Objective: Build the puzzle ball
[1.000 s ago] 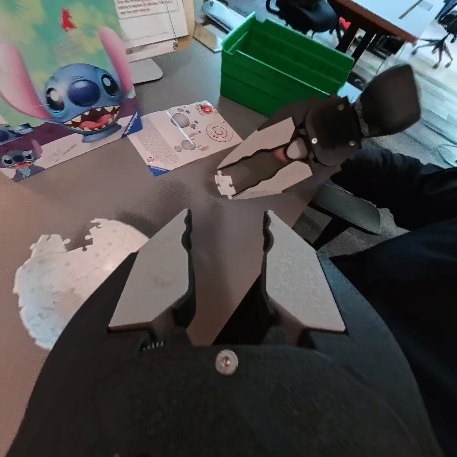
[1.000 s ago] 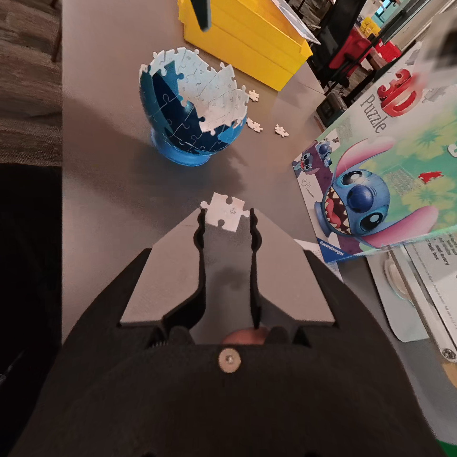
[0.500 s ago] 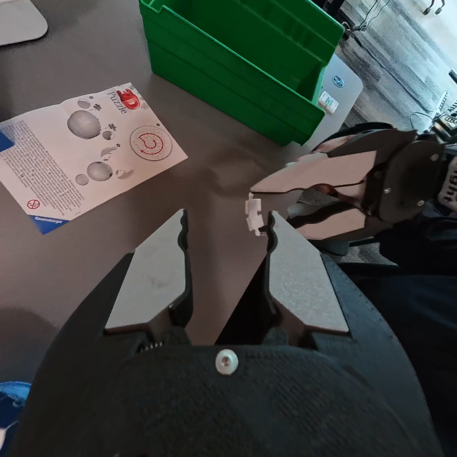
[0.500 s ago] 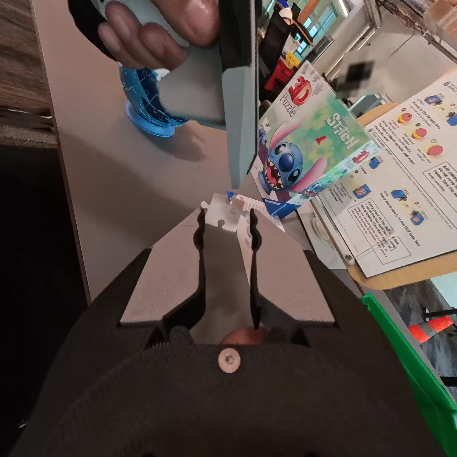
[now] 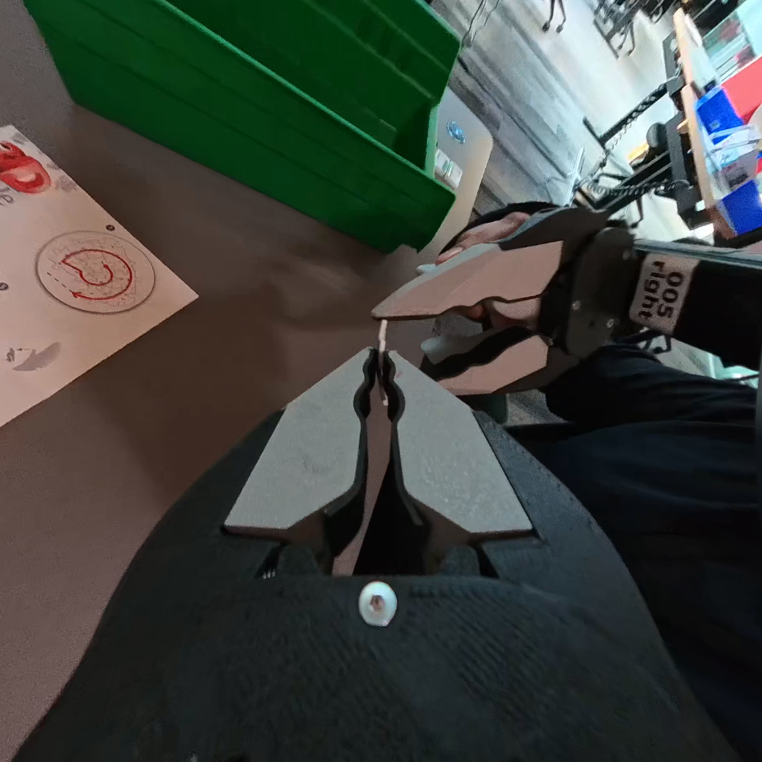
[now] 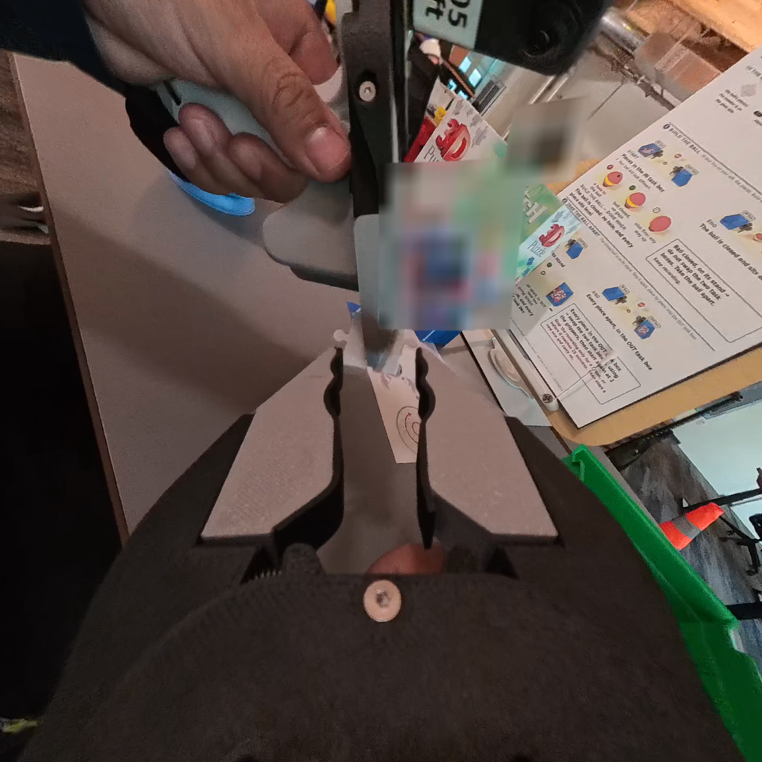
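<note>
A white puzzle piece [image 5: 382, 334] is held in the air over the table's front edge. My left gripper [image 5: 381, 358] is shut on it and pinches its two faces; the piece shows edge-on between the tips. My right gripper [image 5: 406, 336] comes in from the right and spans the same piece across its width. In the right wrist view the piece [image 6: 348, 342] sits between my right gripper's tips [image 6: 377, 354], with the left gripper [image 6: 373, 338] coming down onto it from above. Of the puzzle ball only the blue stand [image 6: 218, 198] shows, under the hand.
A green bin [image 5: 247, 82] stands at the back of the brown table, with a folded instruction leaflet [image 5: 82, 268] to its left. The puzzle box [image 6: 457, 140] and a printed sheet on a board [image 6: 659, 268] lie beyond. Dark-clothed legs [image 5: 659, 453] are at the right. Less than 4 cm separates the two grippers' tips.
My left gripper swung right to the right gripper and closed on the puzzle piece. The right gripper kept the piece and lifted toward the green bin side.
</note>
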A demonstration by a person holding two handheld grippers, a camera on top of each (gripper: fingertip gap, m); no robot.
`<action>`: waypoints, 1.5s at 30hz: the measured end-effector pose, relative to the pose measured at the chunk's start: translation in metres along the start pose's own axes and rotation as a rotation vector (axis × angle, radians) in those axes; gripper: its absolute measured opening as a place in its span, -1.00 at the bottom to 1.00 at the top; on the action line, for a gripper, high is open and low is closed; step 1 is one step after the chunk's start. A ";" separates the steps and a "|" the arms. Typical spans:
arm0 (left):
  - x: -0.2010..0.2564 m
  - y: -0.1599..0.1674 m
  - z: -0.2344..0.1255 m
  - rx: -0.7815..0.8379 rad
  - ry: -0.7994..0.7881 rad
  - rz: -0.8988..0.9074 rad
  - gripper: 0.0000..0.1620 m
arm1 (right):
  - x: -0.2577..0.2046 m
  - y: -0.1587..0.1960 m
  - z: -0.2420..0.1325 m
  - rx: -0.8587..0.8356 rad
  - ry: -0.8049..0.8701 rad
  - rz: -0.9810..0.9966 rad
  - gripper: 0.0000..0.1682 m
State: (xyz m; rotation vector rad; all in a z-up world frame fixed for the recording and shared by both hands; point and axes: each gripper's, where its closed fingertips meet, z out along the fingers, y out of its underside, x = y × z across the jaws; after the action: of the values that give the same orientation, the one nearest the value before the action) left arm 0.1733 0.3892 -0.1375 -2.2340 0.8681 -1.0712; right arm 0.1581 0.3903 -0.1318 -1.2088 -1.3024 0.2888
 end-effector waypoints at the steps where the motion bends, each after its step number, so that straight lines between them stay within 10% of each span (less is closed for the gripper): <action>1: 0.003 -0.006 -0.005 0.060 0.000 0.010 -1.00 | 0.002 -0.002 -0.002 0.024 0.005 0.047 -0.66; 14: 0.033 -0.028 -0.042 0.577 -0.024 0.116 -1.00 | -0.002 -0.047 -0.017 0.352 -0.370 0.847 -0.99; 45: 0.020 -0.003 -0.068 0.708 0.035 0.045 -1.00 | -0.031 -0.060 0.010 0.349 -0.562 0.933 -0.88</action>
State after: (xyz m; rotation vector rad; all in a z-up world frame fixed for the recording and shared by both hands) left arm 0.1288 0.3652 -0.0879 -1.5988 0.4429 -1.1690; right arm 0.1133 0.3472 -0.1038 -1.4056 -0.9825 1.5500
